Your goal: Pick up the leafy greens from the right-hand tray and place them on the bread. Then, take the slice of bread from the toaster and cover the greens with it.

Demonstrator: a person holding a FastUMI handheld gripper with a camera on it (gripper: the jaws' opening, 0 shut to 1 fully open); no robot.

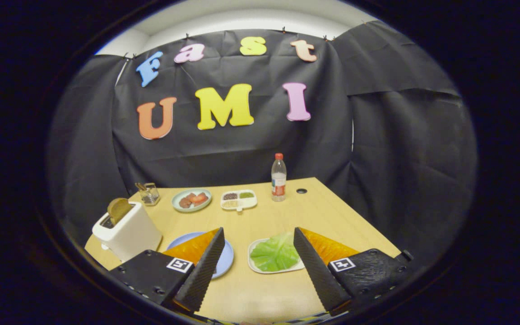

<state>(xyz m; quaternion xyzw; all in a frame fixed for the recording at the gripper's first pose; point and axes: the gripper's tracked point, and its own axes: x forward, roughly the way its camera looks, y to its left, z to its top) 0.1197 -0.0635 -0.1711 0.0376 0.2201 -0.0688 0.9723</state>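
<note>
The gripper (258, 253), fingers spread wide and holding nothing, hovers near the leafy greens (275, 253) on their right-hand tray (256, 267); the thin leaf could slip or tear in a shallow pinch.

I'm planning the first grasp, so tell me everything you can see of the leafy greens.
The greens look like one broad, crinkled, light green lettuce leaf with paler veins, lying flat in a small white tray on the wooden table. The leaf covers most of the tray. It lies just ahead of the open gripper, close beside its right finger, which overlaps the leaf's edge in this view. Whether they touch is unclear.
</note>
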